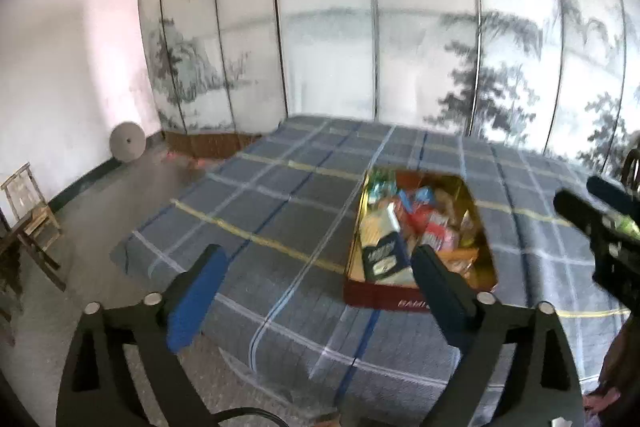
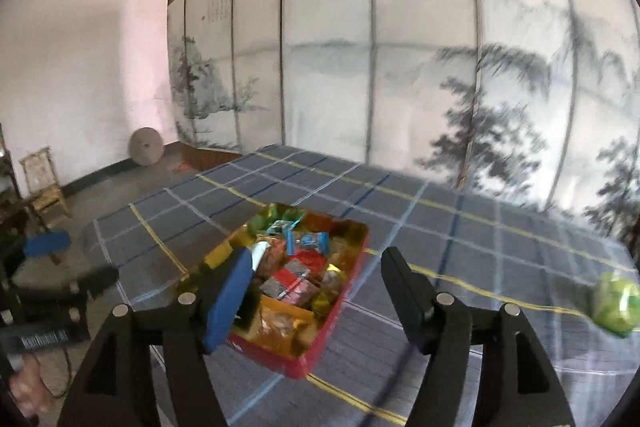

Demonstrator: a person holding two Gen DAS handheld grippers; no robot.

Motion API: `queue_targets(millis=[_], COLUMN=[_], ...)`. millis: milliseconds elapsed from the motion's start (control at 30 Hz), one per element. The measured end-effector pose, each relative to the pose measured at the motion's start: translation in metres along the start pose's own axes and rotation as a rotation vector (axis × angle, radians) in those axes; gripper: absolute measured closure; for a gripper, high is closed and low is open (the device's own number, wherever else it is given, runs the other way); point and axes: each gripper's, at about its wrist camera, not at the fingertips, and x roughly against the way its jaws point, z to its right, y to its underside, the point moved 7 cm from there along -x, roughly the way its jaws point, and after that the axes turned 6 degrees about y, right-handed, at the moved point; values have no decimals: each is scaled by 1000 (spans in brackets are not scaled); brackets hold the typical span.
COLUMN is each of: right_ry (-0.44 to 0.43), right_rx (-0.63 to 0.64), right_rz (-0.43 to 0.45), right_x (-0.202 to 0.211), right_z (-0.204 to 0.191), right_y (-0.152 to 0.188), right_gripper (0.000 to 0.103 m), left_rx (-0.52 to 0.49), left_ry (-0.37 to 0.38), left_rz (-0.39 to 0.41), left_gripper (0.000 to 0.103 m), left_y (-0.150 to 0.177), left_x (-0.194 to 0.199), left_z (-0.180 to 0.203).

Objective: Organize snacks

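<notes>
A red tin (image 1: 384,301) with a gold inside stands on the blue plaid cloth, packed with several wrapped snacks (image 1: 416,223). My left gripper (image 1: 320,259) hangs open above the cloth just left of the tin, its right finger (image 1: 436,283) in front of the tin's near corner, with nothing between the jaws. My right gripper (image 2: 319,259) is open above the tin (image 2: 340,323), also with nothing in it. A blurred green wrapped snack (image 2: 614,303) shows over the cloth to its right; I cannot tell if it rests there. The right gripper (image 1: 600,227) also appears from the left wrist, with a bit of green beside it.
The plaid cloth (image 1: 280,195) covers a wide table that ends before a painted folding screen (image 1: 420,47). On the floor to the left are a wooden chair (image 1: 28,207) and a round stone disc (image 1: 128,141) leaning on the wall. A hand (image 2: 24,391) holds the left gripper's handle.
</notes>
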Motion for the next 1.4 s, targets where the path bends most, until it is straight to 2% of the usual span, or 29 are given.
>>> queue_targets(millis=[200, 433, 667, 800, 900, 1133, 1233, 1400], right_ry=[-16, -24, -31, -37, -42, -53, -51, -56], right_rx=[-41, -48, -40, -43, -41, -64, -63, -70], right_rz=[57, 83, 108, 116, 114, 126, 127, 116], right_x=[44, 71, 88, 93, 94, 99, 99, 98], right_z=[6, 8, 2, 2, 1, 4, 5, 8], right_y=[-4, -6, -8, -9, -8, -9, -9, -8], right_gripper=[30, 30, 30, 30, 30, 29, 29, 29], left_rx=[-29, -40, -10, -30, -30, -40, -45, -77], left_ry=[36, 81, 142, 115, 130, 219, 221, 182], left_rz=[108, 155, 169, 229, 258, 366, 369, 308], left_gripper=[0, 0, 0, 0, 0, 0, 0, 0], left_y=[-20, -36, -43, -51, -62, -77, -80, -78], left_x=[38, 70, 86, 102, 114, 145, 146, 127], left_z=[11, 20, 18, 17, 18, 27, 32, 41])
